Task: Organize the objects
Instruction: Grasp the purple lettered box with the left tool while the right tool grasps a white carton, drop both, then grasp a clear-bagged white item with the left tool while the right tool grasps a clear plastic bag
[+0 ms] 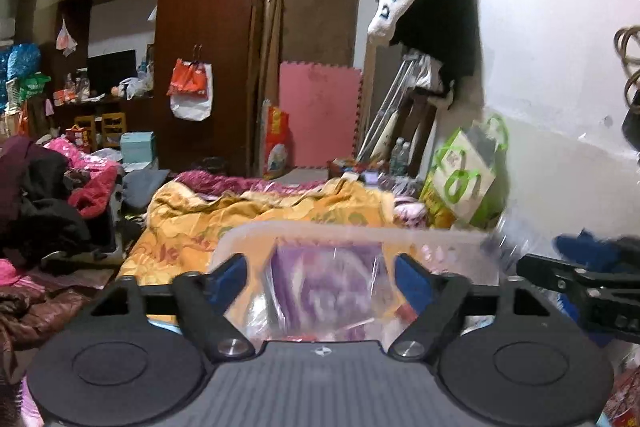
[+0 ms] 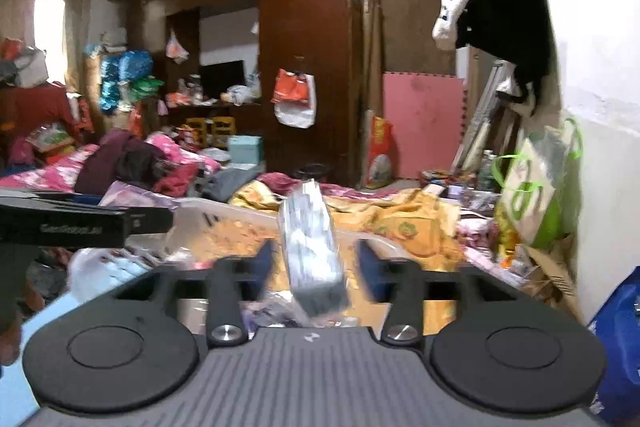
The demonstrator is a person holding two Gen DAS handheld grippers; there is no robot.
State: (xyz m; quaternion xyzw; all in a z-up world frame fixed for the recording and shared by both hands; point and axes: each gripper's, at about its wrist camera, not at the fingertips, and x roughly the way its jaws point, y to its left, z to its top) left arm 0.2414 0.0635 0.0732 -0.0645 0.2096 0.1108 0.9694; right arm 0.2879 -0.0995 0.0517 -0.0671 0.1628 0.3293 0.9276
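In the left wrist view my left gripper (image 1: 320,277) is open, its blue-padded fingers apart above a clear plastic bin (image 1: 352,231). A purple packet in clear wrap (image 1: 328,287) lies in the bin between the fingers, not gripped. In the right wrist view my right gripper (image 2: 312,261) is open, and a grey wrapped packet (image 2: 312,247) stands tilted and blurred between its spread fingers, apparently loose. The bin's rim (image 2: 224,207) shows behind it. The right gripper's body (image 1: 580,283) shows at the left view's right edge, the left gripper's body (image 2: 80,223) at the right view's left edge.
The bin sits on a bed with an orange quilt (image 1: 240,215). A green and white bag (image 2: 532,195) leans on the white wall at right. Clothes pile up at left (image 1: 52,195). A dark wardrobe (image 2: 304,27) and a pink foam mat (image 1: 320,115) stand behind.
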